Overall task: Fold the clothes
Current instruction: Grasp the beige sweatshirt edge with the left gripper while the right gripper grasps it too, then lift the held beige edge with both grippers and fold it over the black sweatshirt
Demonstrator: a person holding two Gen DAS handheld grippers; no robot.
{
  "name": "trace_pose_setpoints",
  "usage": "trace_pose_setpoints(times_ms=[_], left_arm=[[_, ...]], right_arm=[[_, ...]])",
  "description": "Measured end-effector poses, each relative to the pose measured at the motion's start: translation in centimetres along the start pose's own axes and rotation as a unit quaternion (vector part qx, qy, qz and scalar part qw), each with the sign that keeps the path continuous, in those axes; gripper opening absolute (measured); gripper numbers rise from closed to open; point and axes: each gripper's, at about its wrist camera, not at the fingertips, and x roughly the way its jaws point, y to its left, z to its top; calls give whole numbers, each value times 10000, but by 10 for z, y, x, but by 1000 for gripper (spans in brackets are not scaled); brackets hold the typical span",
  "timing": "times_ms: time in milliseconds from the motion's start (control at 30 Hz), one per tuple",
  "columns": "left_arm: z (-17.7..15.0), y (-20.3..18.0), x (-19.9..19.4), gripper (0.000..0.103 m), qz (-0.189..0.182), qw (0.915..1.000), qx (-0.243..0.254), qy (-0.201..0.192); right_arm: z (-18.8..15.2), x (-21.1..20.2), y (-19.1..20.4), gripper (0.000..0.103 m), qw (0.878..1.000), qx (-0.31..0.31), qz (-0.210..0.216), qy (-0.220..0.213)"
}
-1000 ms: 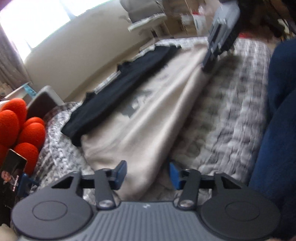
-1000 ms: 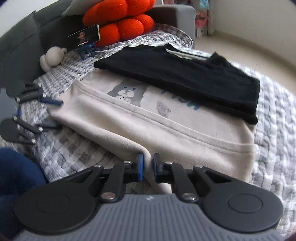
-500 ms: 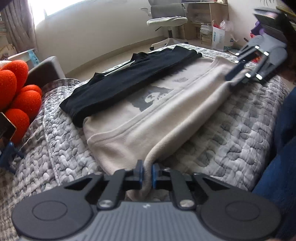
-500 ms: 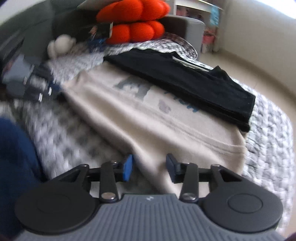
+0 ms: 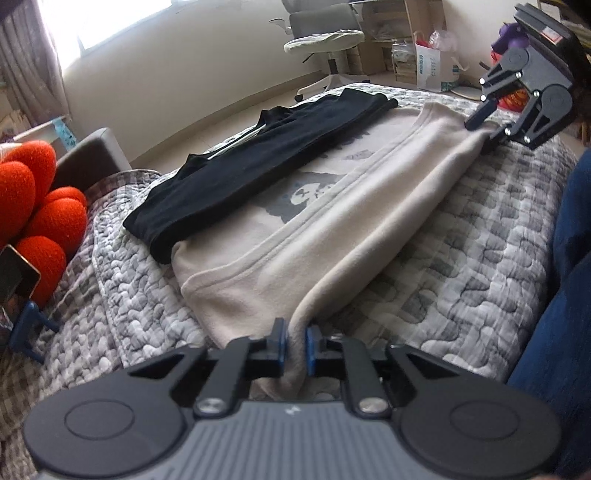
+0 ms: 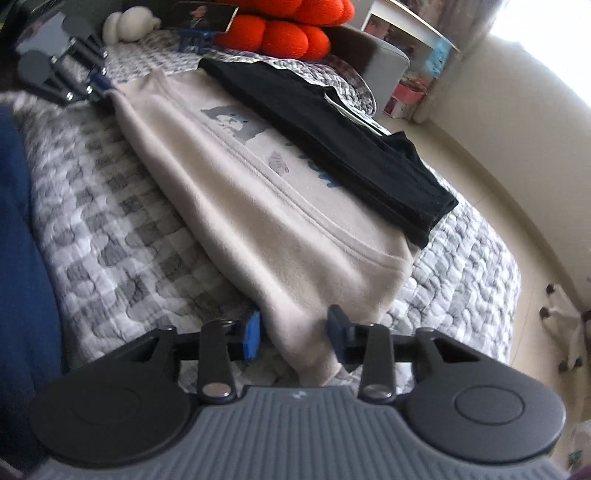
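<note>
Lengthwise, beige sweatshirt [image 5: 332, 236] lies folded, bear print showing.

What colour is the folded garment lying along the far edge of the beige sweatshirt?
Black. The folded garment shows best in the left wrist view, atop the beige sweatshirt.

Bright daylight through a window [image 5: 110, 22] at 11 o'clock of the left wrist view, with a grey-brown curtain [image 5: 26, 62] at 10 o'clock. Below it a plain cream wall [image 5: 177, 85], curving down to a pale smooth floor [image 5: 229, 136]. At 12 o'clock a grey office chair [image 5: 325, 40] on castors; at 1 o'clock a light wooden shelf [image 5: 399, 33] with clutter and a white paper bag [image 5: 430, 61]. A grey armrest [image 5: 92, 155] at 9 o'clock. In the right wrist view, same cream wall [image 6: 517, 99] at 2 o'clock, strong glare at the top right corner, floor [image 6: 546, 291] at 3 o'clock.
</note>
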Motion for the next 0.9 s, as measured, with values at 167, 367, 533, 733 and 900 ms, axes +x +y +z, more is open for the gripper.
trace_pose_setpoints(times_ms=[167,367,533,733,900], left_arm=[[-3,-3,1,23,150,9997,207,-54],[-5,-1,-2,18,171,9997,72,-127],[1,-4,-11,8,442,9989,8,-133],[24,6,-26,8,770,9965,-264,-212],[48,29,-27,8,928,9941,-520,-224]], right_arm=[[-8,-4,1,26,9996,-198,-216,20],[-10,-6,10,9,9980,-447,-444,27],[-2,-20,5,7,9973,-408,-598,-116],[13,-31,-3,7,9952,-367,-845,-321],[29,-38,-21,7,9932,-106,-1009,-576]])
